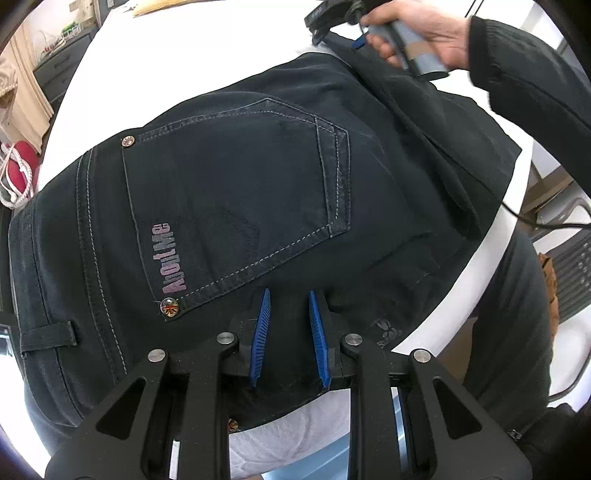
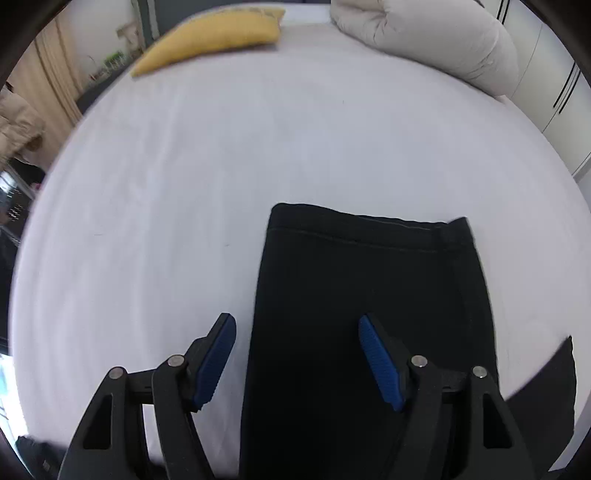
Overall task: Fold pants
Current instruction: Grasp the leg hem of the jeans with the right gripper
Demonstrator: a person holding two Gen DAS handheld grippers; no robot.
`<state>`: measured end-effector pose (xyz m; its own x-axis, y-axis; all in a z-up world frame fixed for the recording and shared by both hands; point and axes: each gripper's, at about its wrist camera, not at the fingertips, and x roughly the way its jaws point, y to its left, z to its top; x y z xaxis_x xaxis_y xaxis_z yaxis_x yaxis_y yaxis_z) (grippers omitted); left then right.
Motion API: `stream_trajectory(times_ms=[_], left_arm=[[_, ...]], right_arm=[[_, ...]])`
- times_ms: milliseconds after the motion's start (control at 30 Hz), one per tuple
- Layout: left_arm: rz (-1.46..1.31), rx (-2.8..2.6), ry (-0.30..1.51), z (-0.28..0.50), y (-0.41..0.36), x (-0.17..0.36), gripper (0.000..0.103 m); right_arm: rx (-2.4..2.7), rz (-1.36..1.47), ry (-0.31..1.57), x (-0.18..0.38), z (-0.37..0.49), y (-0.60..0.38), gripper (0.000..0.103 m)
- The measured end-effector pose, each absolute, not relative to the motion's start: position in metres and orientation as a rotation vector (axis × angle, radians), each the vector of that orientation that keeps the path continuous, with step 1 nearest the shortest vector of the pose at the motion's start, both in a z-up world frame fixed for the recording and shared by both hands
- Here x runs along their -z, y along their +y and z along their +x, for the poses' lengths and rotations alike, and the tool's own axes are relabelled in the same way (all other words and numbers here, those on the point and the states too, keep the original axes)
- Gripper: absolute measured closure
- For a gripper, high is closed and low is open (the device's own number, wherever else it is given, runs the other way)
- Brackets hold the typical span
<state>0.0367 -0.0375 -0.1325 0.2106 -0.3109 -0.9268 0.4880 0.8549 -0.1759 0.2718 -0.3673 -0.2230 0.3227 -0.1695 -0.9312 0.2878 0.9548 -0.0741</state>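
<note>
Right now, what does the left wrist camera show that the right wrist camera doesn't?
Only the left wrist view shows the back pocket with pink lettering, its rivets, a belt loop, and the person's hand holding the other tool. Its own left gripper is pinched on the seat of the pants. Only the right wrist view shows the leg hem, a yellow pillow, a rolled white duvet, and the right gripper open above the leg. Both show the dark pants on the white bed sheet.

White sheet [image 2: 184, 177] lies open; yellow pillow [image 2: 214, 40] (far edge) and duvet [image 2: 436, 40] block.
</note>
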Motion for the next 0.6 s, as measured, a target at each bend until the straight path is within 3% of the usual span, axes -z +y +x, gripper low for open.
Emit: stream_trajectory(times_ms=[33,67,100,133,167,200,467,600], left_arm=[[0.165,0.562,1.242,0.038,-0.036,0.133,0.082],[0.161,0.564,1.245,0.039,-0.034,0.133,0.082],[0.158,0.566,1.247,0.040,-0.033,0.133,0.082],[0.155,0.566,1.248,0.041,-0.032,0.133,0.082],[0.157,0.566,1.247,0.042,-0.032,0.133,0.082],[0.161,0.566,1.245,0.042,-0.032,0.132,0.082],[0.190,0.551,1.242,0.042,-0.038,0.128,0.082],[0.185,0.541,1.251,0.043,-0.041,0.128,0.082]], right_arm=[[0.300,0.119,1.196,0.225,0.274,-0.369,0.031],[0.308,0.128,1.178,0.224,0.274,-0.371,0.040],[0.302,0.155,1.171,0.221,0.273,-0.376,0.057],[0.300,0.181,1.168,0.219,0.271,-0.382,0.067],[0.299,0.200,1.165,0.218,0.269,-0.386,0.086],[0.300,0.232,1.154,0.214,0.264,-0.395,0.098],[0.315,0.631,0.763,0.138,0.127,-0.496,0.098],[0.367,0.898,0.543,0.138,0.023,-0.568,0.098]])
